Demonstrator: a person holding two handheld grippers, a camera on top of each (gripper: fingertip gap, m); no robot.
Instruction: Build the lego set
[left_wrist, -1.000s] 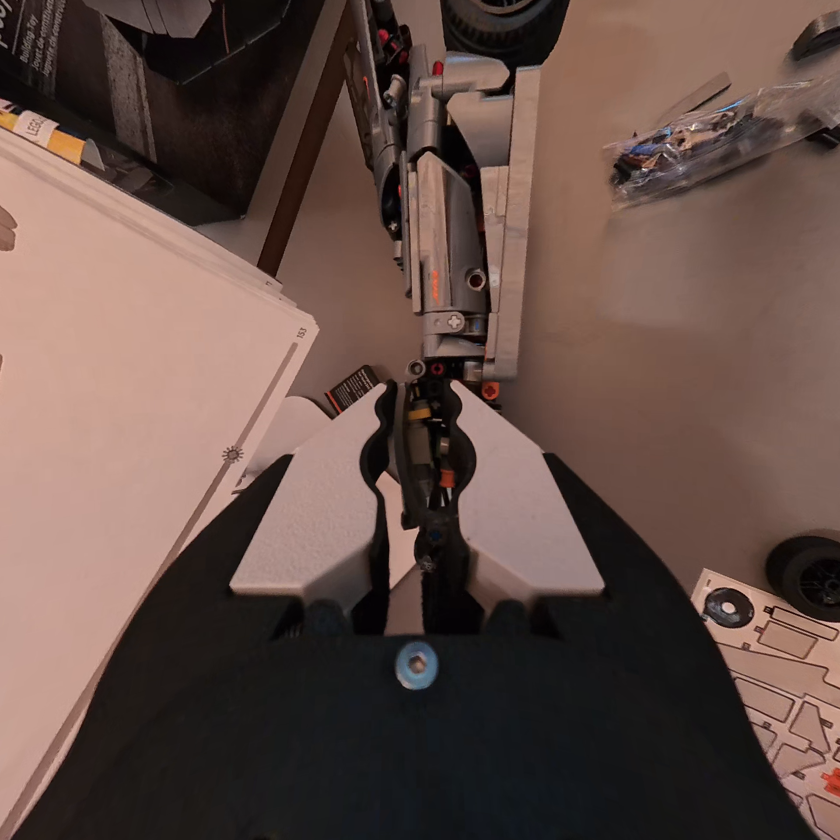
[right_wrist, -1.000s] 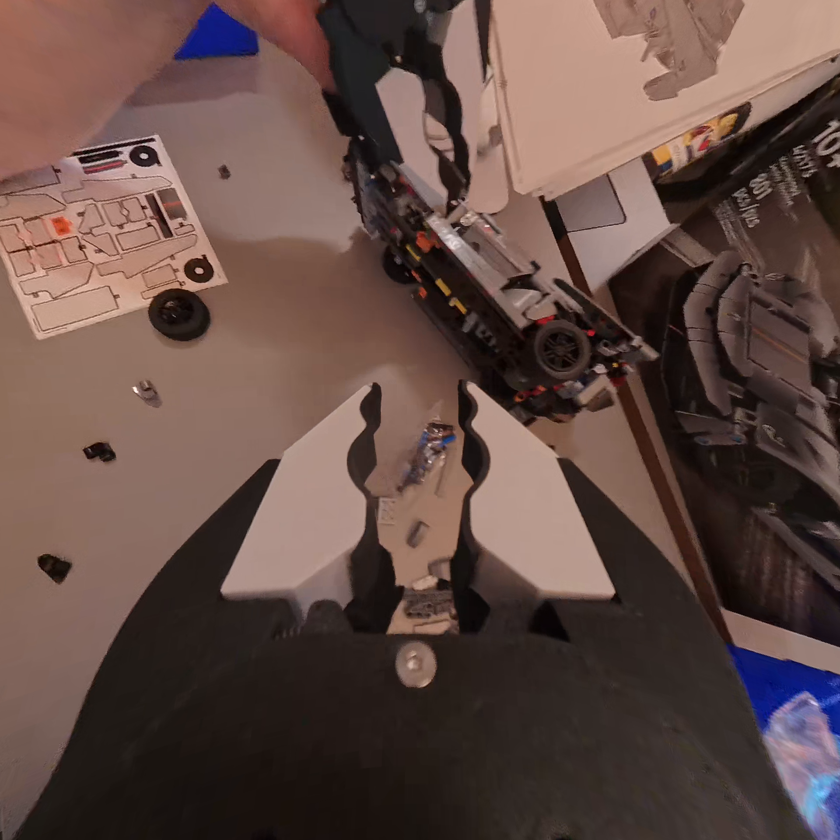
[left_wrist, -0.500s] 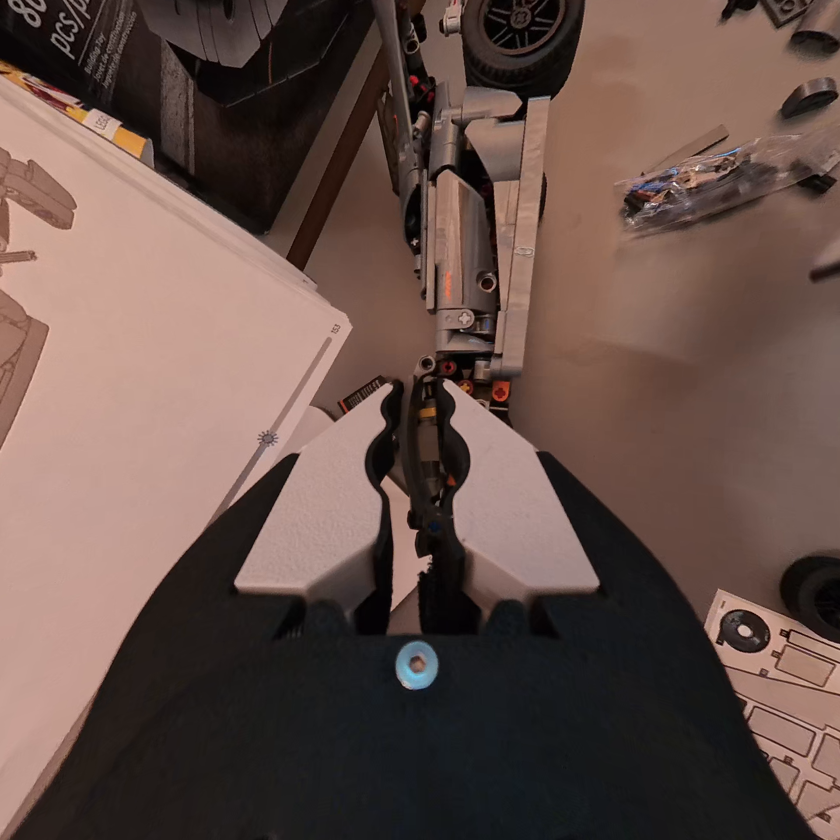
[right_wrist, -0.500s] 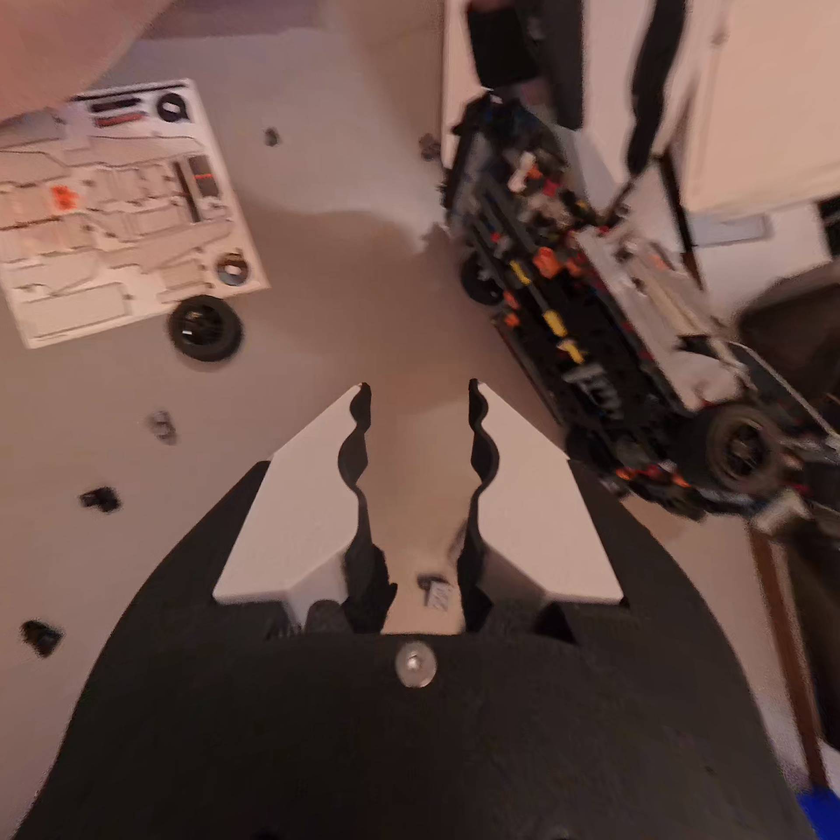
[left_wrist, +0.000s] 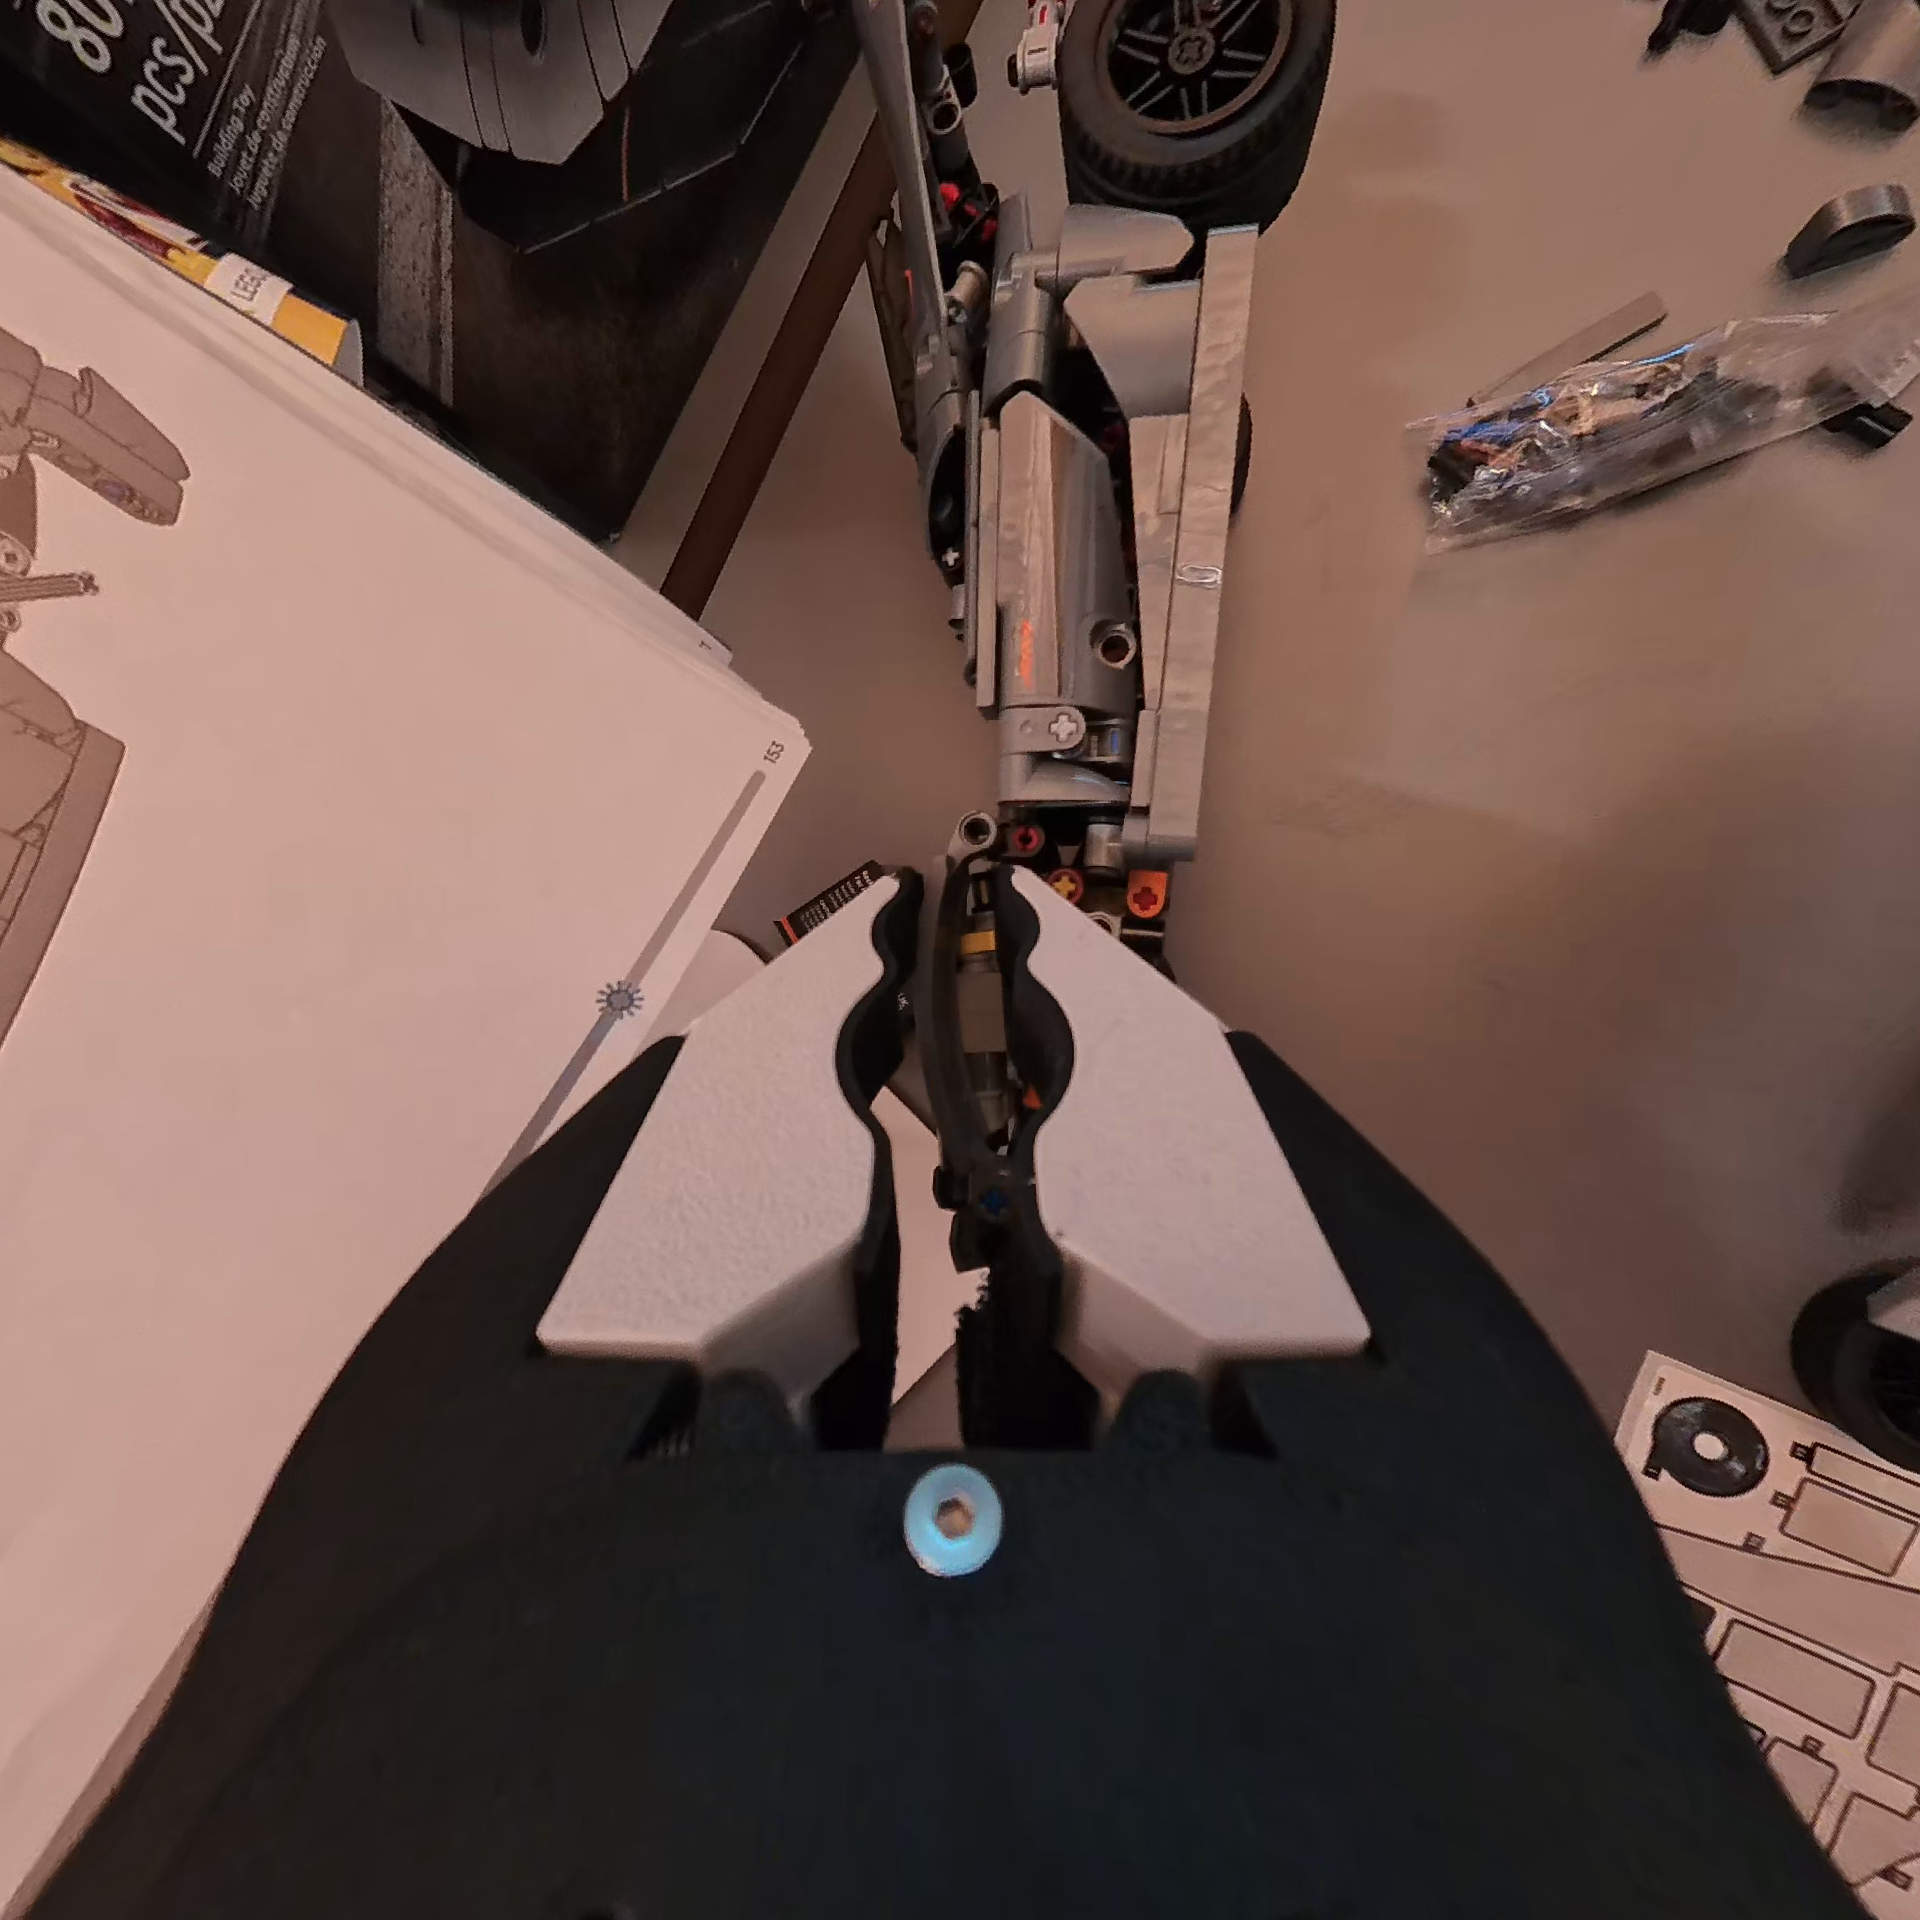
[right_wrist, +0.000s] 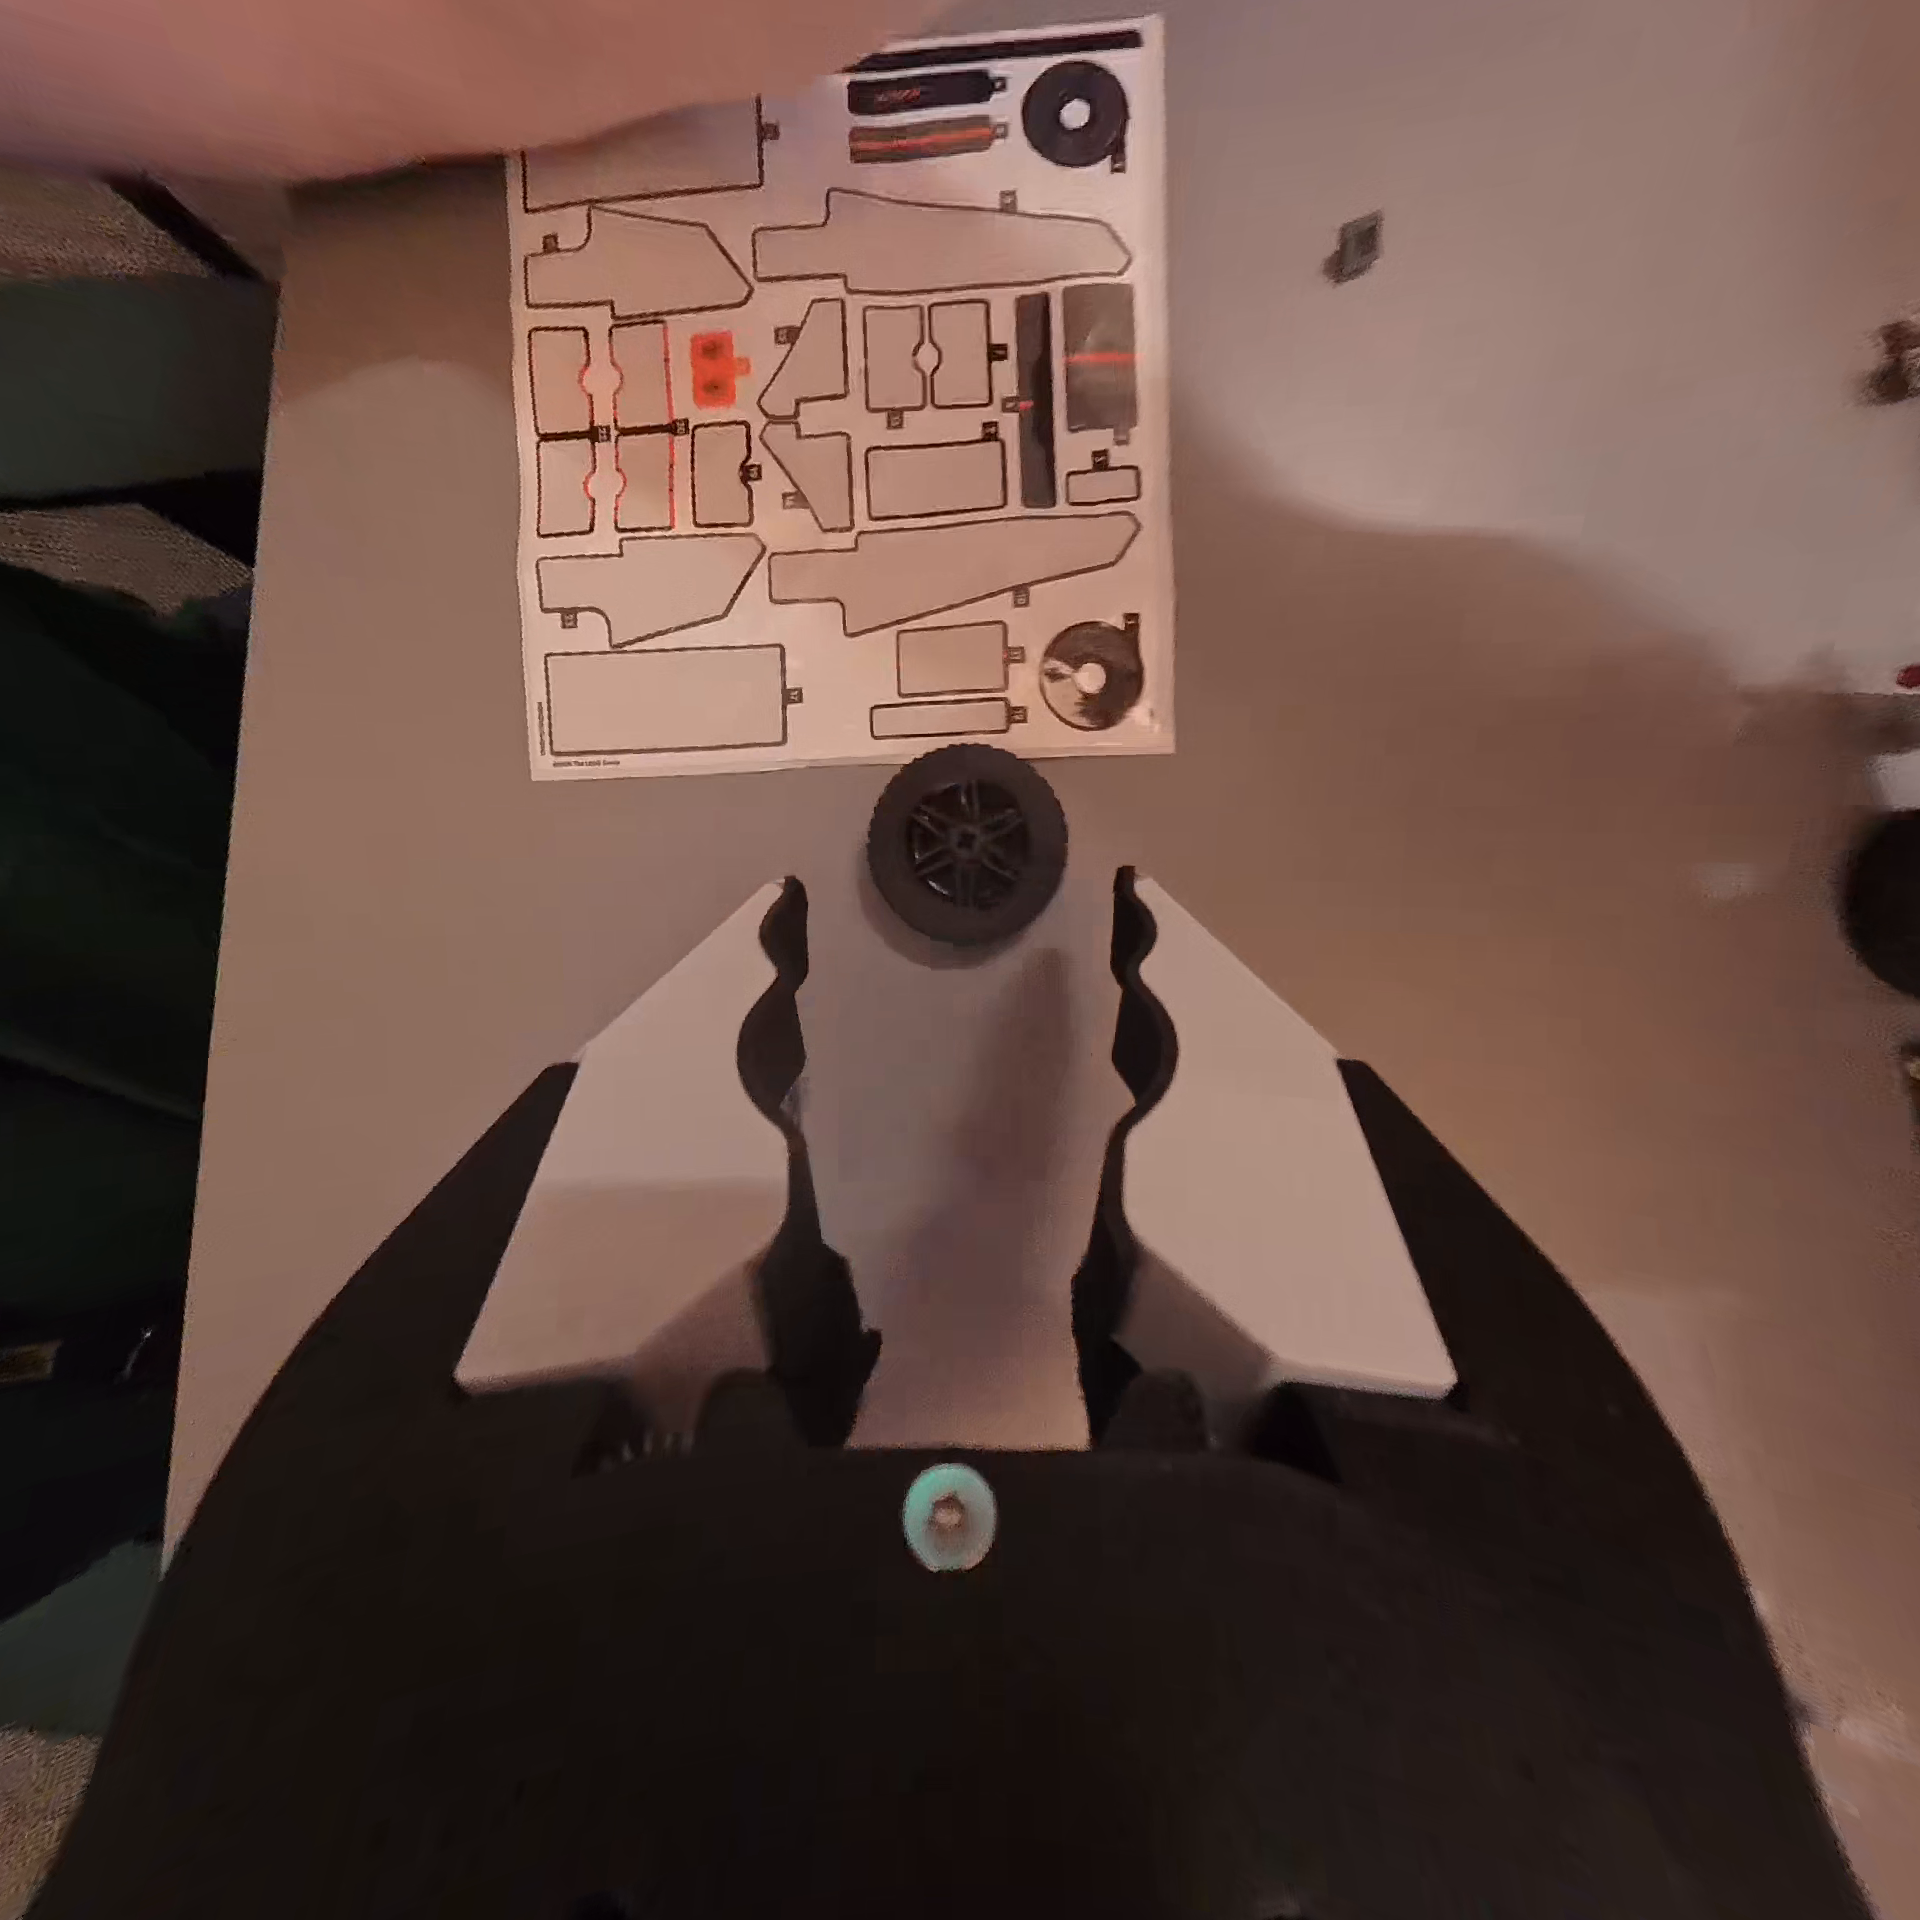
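Left gripper (left_wrist: 961, 894) clamped on the car model's (left_wrist: 1081, 540) tail; right gripper (right_wrist: 961, 883) agape (loose wheel (right_wrist: 966, 844) just beyond fingertips).

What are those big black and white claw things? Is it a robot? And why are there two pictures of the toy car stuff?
Not a robot! A person holds one pinching tool in each hand, and each tool has a small camera looking out along its two white fingers. That gives two pictures.

In the left tool's picture, the left gripper is squeezed shut on one end of the half-built grey car. Next to it lie the open instruction book, the dark box and a clear bag of small parts.

In the right tool's picture, the right gripper is open and holds nothing. Just ahead of its tips lies a loose black wheel, and beyond that a sticker sheet. Everything rests on a pale table. My guess is the wheel gets picked up next.
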